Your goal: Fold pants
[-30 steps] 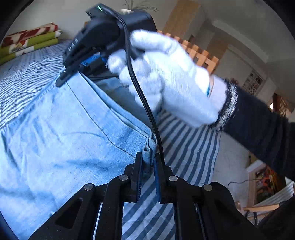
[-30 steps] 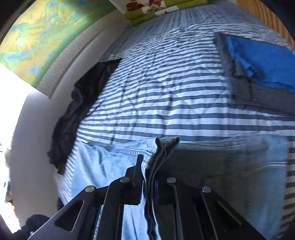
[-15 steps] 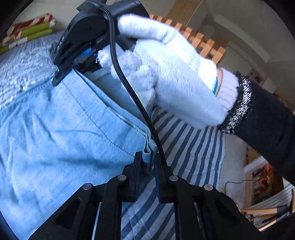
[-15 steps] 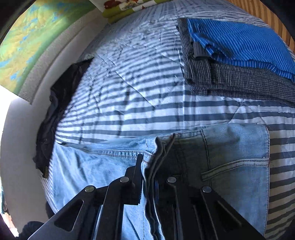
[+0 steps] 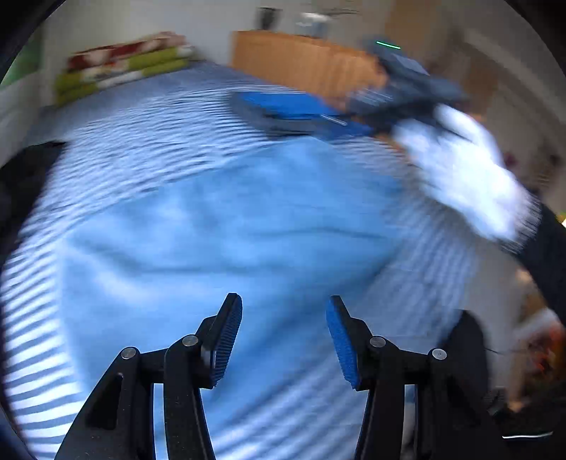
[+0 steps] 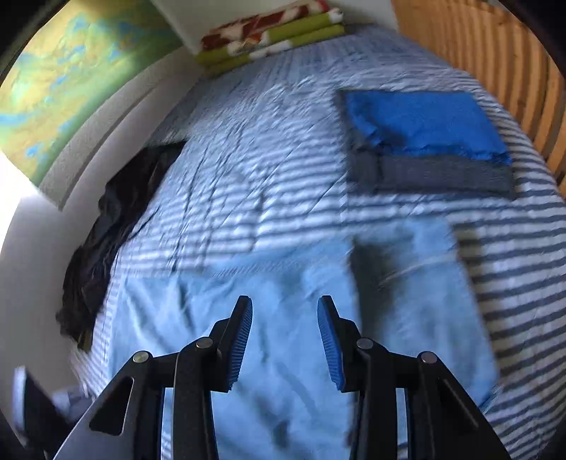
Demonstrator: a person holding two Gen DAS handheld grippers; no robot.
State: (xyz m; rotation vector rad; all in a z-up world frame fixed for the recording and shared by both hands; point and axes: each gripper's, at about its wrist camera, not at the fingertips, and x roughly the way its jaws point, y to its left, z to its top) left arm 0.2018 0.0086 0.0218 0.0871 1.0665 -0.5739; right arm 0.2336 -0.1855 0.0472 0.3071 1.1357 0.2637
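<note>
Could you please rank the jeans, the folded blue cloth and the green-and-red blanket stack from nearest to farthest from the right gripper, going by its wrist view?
From the right gripper:
1. Jeans, directly below it.
2. Folded blue cloth, beyond, right.
3. Green-and-red blanket stack, far end.

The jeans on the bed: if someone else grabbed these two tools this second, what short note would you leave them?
Left tool: open, nothing between its pads; its jaws have just been opening, letting go of the denim.
Right tool: open too, also just released.
Jeans: lying folded over on the striped bed cover, free of both tools. The picture is blurred, so I cannot judge how neat the fold is.
Nearby: a folded blue and grey stack beyond the jeans, dark clothing at the bed's edge.
Done: one fold laid down.
Left: probably check the edges, then fold again if needed.
</note>
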